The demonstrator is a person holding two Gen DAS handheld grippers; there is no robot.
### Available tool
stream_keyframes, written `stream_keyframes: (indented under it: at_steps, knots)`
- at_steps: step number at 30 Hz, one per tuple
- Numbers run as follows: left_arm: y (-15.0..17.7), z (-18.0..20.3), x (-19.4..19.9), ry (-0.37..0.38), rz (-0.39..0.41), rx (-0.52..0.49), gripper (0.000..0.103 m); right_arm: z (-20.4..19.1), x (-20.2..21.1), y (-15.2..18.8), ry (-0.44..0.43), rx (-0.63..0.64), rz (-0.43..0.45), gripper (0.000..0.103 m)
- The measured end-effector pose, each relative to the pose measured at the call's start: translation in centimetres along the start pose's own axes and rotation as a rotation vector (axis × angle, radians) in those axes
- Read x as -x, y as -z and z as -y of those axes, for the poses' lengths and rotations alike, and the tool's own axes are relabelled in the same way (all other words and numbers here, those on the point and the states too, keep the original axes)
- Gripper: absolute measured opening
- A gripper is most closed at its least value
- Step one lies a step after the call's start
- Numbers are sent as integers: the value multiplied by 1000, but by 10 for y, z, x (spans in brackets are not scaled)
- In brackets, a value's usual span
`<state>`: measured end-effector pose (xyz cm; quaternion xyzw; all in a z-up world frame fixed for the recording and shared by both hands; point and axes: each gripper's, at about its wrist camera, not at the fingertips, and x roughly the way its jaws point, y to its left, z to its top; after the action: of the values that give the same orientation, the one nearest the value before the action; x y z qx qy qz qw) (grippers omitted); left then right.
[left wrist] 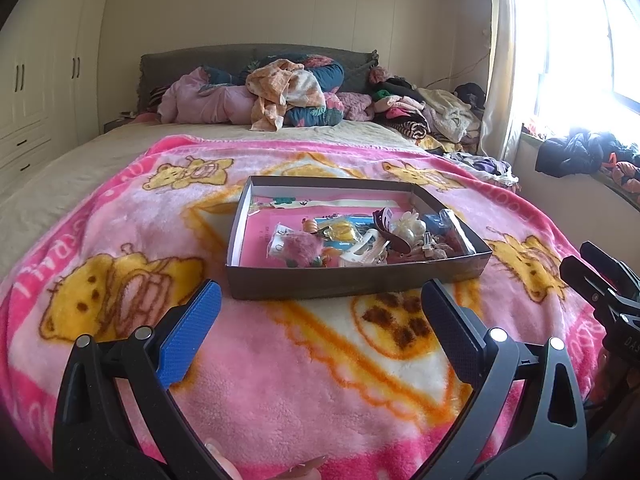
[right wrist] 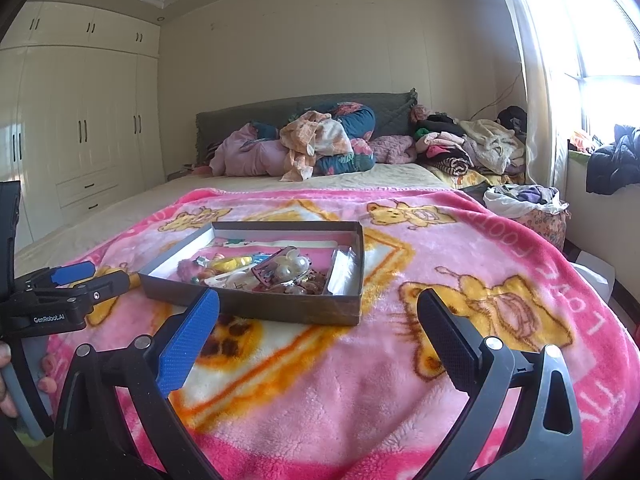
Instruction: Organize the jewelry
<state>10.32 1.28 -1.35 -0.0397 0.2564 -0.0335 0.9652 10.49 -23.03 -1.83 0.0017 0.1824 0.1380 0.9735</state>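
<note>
Left gripper [left wrist: 320, 320]: jaws wide apart, nothing between them, hovering over blanket [left wrist: 280, 380] just short of box [left wrist: 352, 280]. Blue pad on one finger, dark pad on the other. Fingertips of the holding hand [left wrist: 304, 466] peeking in at bottom edge.

Right gripper [right wrist: 318, 320]: jaws spread the same way, empty, also above blanket, near the box's front wall. Blue pad roughly level with the box's near-left stretch; dark pad out past its right corner.

Box: shallow, dark cardboard, open top, flat on pink bear-print blanket, mid-bed. Seen in right wrist view turned a bit, right corner nearest.

Jewelry [left wrist: 372, 240] inside box, heaped toward the front and right side; back left of the floor mostly bare pink. Visible in the pile: fuzzy pink pompom [left wrist: 302, 246], white hair clip [left wrist: 366, 254], pearl cluster [right wrist: 290, 262], yellow piece [left wrist: 344, 232], small clear bags. Exact item types in the tangle hard to tell.

From right wrist view, left gripper at far left edge, side-on, held over the blanket beside the box's left corner, not touching. From left wrist view, part of right gripper at the right edge.

Background: clothes pile [right wrist: 320, 148] at headboard, wardrobe [right wrist: 80, 128] on left, bright window [left wrist: 580, 48] on right.
</note>
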Motion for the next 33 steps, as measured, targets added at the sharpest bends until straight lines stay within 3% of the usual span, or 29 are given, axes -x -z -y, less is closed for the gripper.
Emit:
stream_keyframes:
  at_steps: [33]
  knots:
    - [1,0,0,-1,4,-4,91,-1,0,-2,3,3,7,97]
